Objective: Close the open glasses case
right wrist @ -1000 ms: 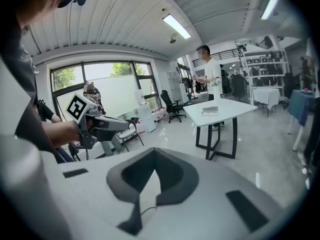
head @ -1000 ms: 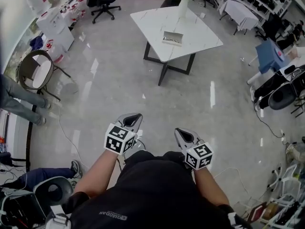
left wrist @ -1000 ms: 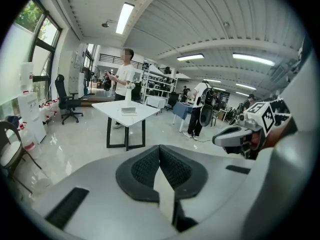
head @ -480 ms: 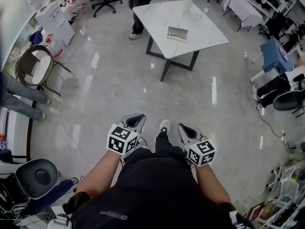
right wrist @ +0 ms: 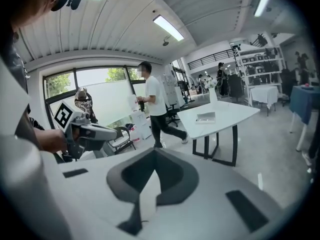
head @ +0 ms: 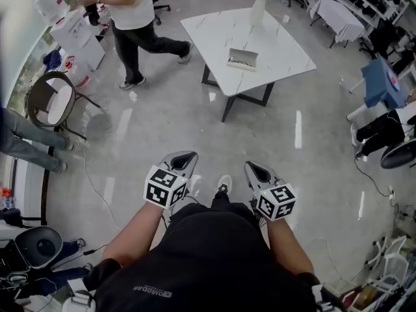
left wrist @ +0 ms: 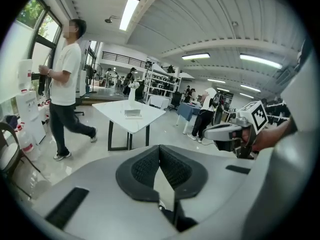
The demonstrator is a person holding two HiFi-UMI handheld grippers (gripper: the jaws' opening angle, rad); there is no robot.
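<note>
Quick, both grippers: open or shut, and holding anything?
Left gripper: shut, jaw tips together, holding nothing.
Right gripper: shut, jaw tips together, holding nothing.

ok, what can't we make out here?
- Glasses case: too small in every view to tell whether its lid is up.
- Walking person, head view: head cut off by top edge.
- Wearer's feet, head view: torso hides all but one shoe.

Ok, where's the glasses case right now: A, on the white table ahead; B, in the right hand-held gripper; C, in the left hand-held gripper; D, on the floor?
A: the head view shows the glasses case lying on the white table.
</note>
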